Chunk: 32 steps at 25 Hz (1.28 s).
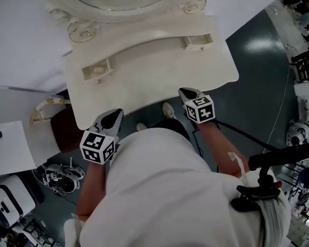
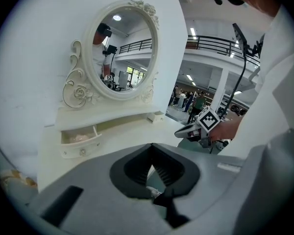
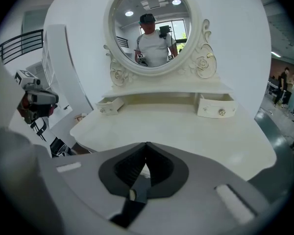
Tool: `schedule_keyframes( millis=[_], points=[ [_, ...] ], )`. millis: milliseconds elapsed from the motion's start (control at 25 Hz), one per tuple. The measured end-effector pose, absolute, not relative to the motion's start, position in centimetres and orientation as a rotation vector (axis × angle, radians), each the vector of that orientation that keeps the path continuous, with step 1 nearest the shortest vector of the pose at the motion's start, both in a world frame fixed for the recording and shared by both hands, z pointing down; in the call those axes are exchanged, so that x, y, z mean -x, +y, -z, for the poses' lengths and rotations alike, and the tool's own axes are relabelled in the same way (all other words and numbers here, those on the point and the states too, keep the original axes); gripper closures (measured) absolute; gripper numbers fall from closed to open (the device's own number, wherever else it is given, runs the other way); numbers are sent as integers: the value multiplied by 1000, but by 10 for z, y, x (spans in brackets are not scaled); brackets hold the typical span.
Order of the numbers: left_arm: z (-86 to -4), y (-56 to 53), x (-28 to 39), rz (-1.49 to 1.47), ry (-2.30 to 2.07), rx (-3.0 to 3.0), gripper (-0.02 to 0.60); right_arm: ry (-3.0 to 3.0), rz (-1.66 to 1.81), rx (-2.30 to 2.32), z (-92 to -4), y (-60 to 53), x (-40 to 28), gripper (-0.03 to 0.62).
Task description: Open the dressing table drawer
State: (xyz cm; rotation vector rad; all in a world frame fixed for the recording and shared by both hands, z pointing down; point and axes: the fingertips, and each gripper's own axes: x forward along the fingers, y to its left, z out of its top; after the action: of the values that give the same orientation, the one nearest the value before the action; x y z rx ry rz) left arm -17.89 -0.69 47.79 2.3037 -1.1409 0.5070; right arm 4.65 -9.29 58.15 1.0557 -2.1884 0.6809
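Drawers: L drawer (image 1: 98, 70) and R drawer (image 1: 200, 40) both stand pulled out at back of dressing table (image 1: 154, 81), below mirror (image 1: 124, 1). L gripper (image 1: 112, 118) and R gripper (image 1: 189, 93) at near table edge, well apart from drawers. Both jaw pairs pressed together, nothing between.

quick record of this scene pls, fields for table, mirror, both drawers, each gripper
table: cream-white carved dressing table
mirror: oval mirror in a scrolled cream frame, at the table's back
person's left: small cream left drawer, pulled open
person's right: small cream right drawer, pulled open
left gripper: jaws together, empty, at the table's front edge
right gripper: jaws together, empty, at the table's front edge
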Motion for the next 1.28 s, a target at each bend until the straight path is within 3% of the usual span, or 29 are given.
schedule_keyframes(
  millis=[1280],
  points=[
    [-496,48,204,-505,-1119,-2303,580,-2274,-551,-919,-561,-27,21,594]
  ],
)
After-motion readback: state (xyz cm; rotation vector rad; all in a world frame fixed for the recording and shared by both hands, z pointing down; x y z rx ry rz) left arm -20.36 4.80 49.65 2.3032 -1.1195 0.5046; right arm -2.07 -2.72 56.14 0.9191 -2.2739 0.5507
